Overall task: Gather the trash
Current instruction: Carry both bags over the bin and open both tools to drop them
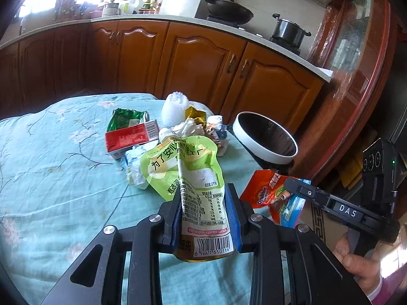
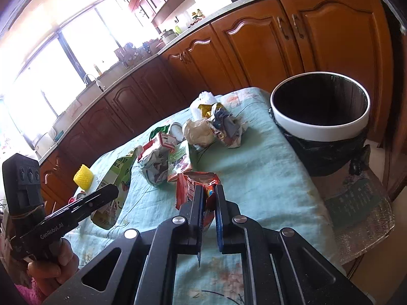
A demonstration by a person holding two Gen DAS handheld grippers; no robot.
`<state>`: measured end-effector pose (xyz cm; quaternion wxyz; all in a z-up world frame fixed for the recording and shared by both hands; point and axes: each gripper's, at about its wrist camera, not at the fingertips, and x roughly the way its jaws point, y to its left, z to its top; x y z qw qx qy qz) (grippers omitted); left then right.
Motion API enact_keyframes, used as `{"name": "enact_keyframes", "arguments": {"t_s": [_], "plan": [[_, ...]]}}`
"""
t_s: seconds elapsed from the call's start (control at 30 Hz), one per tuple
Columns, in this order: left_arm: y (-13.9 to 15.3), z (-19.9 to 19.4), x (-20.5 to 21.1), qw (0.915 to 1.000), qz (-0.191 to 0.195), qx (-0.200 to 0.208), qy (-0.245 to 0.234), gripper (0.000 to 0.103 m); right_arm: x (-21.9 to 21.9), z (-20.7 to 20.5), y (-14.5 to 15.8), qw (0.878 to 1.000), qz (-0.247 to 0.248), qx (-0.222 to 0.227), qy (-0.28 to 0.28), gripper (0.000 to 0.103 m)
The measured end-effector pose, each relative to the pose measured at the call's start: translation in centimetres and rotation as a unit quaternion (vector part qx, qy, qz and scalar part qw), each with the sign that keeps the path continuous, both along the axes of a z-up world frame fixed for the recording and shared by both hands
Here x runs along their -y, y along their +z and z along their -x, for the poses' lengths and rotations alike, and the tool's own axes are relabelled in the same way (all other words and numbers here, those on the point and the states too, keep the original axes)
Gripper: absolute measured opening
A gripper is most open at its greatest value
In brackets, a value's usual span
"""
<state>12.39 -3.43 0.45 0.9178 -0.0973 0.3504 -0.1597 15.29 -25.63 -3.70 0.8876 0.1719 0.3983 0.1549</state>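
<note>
While both jaws grip, the green pouch (image 1: 193, 178) stands lengthwise, spout away; the orange wrapper (image 2: 197, 185) likewise.

The trash pile (image 1: 168, 137) lies near the table's (image 1: 51, 178) far right corner, the bin (image 2: 320, 117) standing just off its right edge beside that corner

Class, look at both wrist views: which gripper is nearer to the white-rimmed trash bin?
Right. The right gripper, shut on the red wrapper, is beside the trash bin; the left gripper, shut on the green pouch, is farther away.
</note>
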Motion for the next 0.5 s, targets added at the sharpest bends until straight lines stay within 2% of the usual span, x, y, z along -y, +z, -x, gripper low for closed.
{"name": "enact_keyframes", "arguments": {"t_s": [0.5], "plan": [[-0.3, -4.1, 5.3, 0.9982, -0.016, 0.003, -0.057, 0.029, 6.9, -0.7, 1.4, 0.997, 0.014, 0.02, -0.075, 0.008]]}}
